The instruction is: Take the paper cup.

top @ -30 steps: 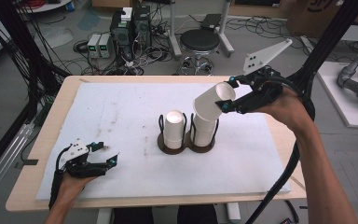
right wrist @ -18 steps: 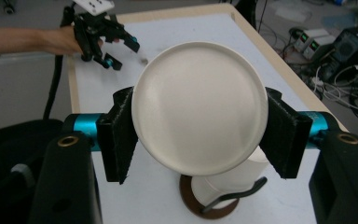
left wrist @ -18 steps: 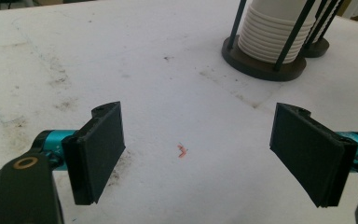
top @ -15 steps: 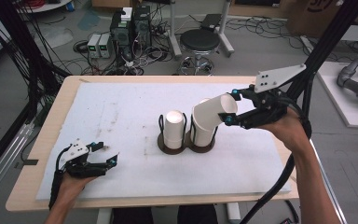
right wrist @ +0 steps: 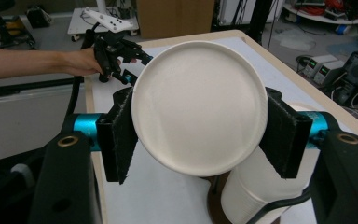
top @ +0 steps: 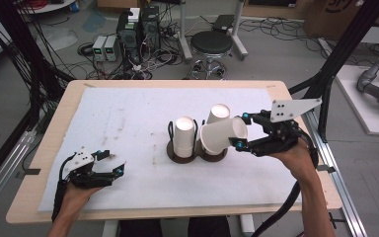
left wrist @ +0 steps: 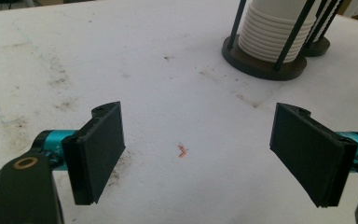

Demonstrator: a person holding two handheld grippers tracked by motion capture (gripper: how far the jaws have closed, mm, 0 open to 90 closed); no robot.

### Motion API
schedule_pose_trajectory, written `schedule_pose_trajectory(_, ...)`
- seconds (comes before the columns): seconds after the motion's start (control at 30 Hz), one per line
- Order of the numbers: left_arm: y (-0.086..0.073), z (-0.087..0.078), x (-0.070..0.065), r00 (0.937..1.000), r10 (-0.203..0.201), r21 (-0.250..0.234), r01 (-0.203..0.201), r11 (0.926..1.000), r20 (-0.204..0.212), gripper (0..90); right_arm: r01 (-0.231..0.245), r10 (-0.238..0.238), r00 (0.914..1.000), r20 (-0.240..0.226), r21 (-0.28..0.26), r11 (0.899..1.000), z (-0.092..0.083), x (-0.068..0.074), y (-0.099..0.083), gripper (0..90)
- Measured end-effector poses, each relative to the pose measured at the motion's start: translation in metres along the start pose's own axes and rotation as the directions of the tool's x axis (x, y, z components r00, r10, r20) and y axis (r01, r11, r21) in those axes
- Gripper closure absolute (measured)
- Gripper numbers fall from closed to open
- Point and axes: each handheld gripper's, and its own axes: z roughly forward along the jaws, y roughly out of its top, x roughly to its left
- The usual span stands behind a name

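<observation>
While tipped on its side, the white cup (top: 223, 136) sits clamped by its base in the right tongs (top: 238, 130), mouth facing the two cup stacks, just over the right-hand holder (top: 212, 154). In the right gripper view its round bottom (right wrist: 199, 107) fills the gap between both pads. Left stack (top: 184, 136) stands upright in its wire holder beside it; a second stack (top: 219, 113) leans behind. Left tongs (top: 112, 163) rest on the counter (top: 128, 113) near its front-left edge, well apart, jaws released and holding nothing.
</observation>
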Motion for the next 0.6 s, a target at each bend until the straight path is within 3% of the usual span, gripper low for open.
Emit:
schedule_pose_trajectory(0.2,0.000,0.000,0.000,1.0000,-0.001,-0.002,0.001,1.0000,0.001,17.5,-0.016,0.016,0.9999,0.005,-0.046,0.999,0.004,0.007,-0.019,35.9)
schedule_pose_trajectory(0.6,0.000,0.000,0.001,1.0000,-0.005,0.004,0.005,1.0000,0.008,17.5,-0.065,0.066,0.9978,0.004,-0.067,0.996,0.018,0.008,-0.051,35.9)
